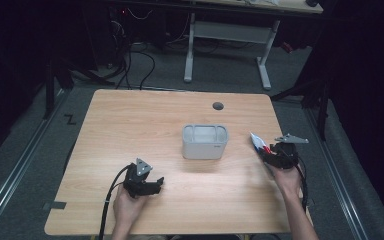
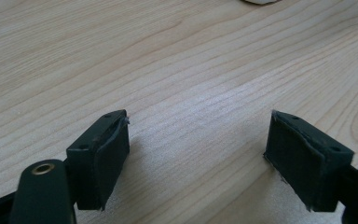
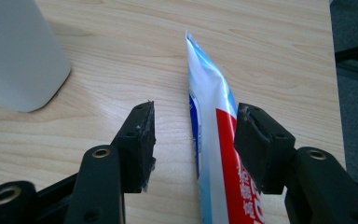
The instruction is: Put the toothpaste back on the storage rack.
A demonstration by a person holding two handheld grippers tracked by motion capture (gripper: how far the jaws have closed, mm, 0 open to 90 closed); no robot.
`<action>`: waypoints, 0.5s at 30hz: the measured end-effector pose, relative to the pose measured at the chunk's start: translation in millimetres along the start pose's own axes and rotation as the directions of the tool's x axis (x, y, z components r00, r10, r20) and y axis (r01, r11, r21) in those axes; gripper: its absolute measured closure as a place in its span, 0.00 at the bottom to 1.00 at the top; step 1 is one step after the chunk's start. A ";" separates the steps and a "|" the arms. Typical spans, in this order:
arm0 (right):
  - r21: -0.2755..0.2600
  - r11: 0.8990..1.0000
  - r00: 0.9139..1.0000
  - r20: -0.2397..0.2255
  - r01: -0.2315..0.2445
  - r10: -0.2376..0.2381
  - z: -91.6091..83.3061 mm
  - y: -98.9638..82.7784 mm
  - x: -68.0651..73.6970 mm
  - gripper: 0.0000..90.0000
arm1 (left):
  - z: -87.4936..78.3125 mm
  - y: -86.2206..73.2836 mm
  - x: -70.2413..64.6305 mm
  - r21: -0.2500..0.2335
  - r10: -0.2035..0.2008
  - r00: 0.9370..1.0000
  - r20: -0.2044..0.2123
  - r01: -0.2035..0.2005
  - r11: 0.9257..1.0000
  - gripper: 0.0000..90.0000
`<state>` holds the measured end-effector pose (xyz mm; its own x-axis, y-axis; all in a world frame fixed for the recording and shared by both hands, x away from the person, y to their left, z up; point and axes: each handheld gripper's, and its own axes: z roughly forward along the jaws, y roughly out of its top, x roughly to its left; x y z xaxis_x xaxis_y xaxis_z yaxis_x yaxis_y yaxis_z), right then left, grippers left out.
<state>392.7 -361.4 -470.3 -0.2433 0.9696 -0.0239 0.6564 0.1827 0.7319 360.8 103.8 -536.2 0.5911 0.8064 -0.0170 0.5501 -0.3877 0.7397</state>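
On the right side of the wooden table (image 1: 130, 130), near its right edge, the toothpaste tube (image 3: 212, 135) is lying between the fingers (image 3: 142, 144) of the right gripper (image 3: 193, 144). In the right gripper view, the tube is running lengthwise from the bottom of the frame up towards its flat crimped end, which is pointing away from the gripper across the table. The tube's red and blue printed body is sitting close against the pad of the finger at the right of that view; whether the two are actually touching is hard to tell. A clear strip of bare wood is showing between the tube and the finger at the left, so the fingers are standing spread around the tube rather than pinching it.

In the high view, the right gripper (image 1: 275, 154) is resting in the person's right hand, with the white end of the toothpaste tube (image 1: 256, 140) sticking out ahead of it. The grey rectangular container (image 1: 205, 142) is standing near the middle of the table, apart from the tube and to its left; its rounded grey wall (image 3: 18, 56) is appearing at the upper left of the right gripper view.

The left gripper (image 1: 147, 186) is sitting low over the near left part of the table, well apart from the tube and the container. Its fingers (image 2: 105, 154) are standing spread wide, with only bare wood grain between them.
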 end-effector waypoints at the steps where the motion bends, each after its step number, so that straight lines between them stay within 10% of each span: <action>1: 0.004 1.000 1.000 0.001 0.004 -0.004 0.9 2.2 -1.2 0.54 | 0.0 0.0 0.1 0.000 -0.001 1.000 -0.001 0.001 1.000 0.25; 15: 0.137 0.990 0.998 0.035 0.041 -0.047 15.1 24.9 -17.4 0.53 | 0.2 0.2 0.0 0.000 -0.008 1.000 -0.009 0.008 1.000 0.25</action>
<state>424.1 -371.3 -461.9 -0.2483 0.9652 -0.0819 0.7375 0.2431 0.6301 361.0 103.6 -536.2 0.5811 0.8137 -0.0166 0.5550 -0.3813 0.7393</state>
